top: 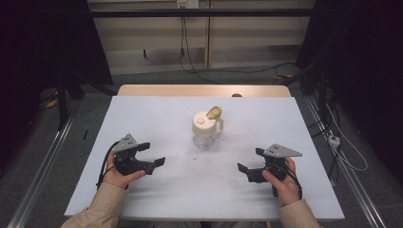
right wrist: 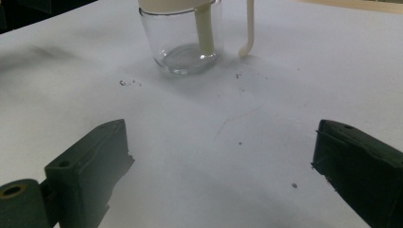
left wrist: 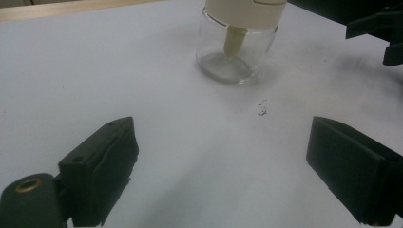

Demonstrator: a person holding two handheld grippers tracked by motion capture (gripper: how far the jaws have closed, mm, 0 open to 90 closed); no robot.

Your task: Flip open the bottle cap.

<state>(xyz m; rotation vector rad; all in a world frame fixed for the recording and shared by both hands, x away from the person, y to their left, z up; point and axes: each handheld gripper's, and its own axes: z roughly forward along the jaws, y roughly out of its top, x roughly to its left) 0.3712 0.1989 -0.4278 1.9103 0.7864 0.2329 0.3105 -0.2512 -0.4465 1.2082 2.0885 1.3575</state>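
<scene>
Near the middle of the white table (top: 142,118), slightly toward the far edge: a small glass jar (top: 206,137) standing upright, capped by a cream lid (top: 203,124) with a flipped-up yellowish cap (top: 214,112) and a cream handle (top: 220,126) down its right side; inside the glass, a cream tube (left wrist: 234,42) reaching toward the bottom.

Held in the person's left hand (top: 119,176), the left gripper (top: 153,154) low over the table, near and to the left of the jar; jaws spread wide, nothing between them. Held in the right hand (top: 281,183), the right gripper (top: 251,160) on the other side, likewise released, jaws wide apart and empty; both well apart from the jar, pointing inward.

Between grippers and jar: bare table, marked only by a few dark crumbs (left wrist: 261,112) and faint grey smudges (right wrist: 43,51); nothing blocking the way.

Beyond the table's far edge: a wooden strip (top: 204,90), trailing cables (top: 190,66) on the floor, a pale wall panel (top: 157,33); at the right, a power strip (top: 334,140).
</scene>
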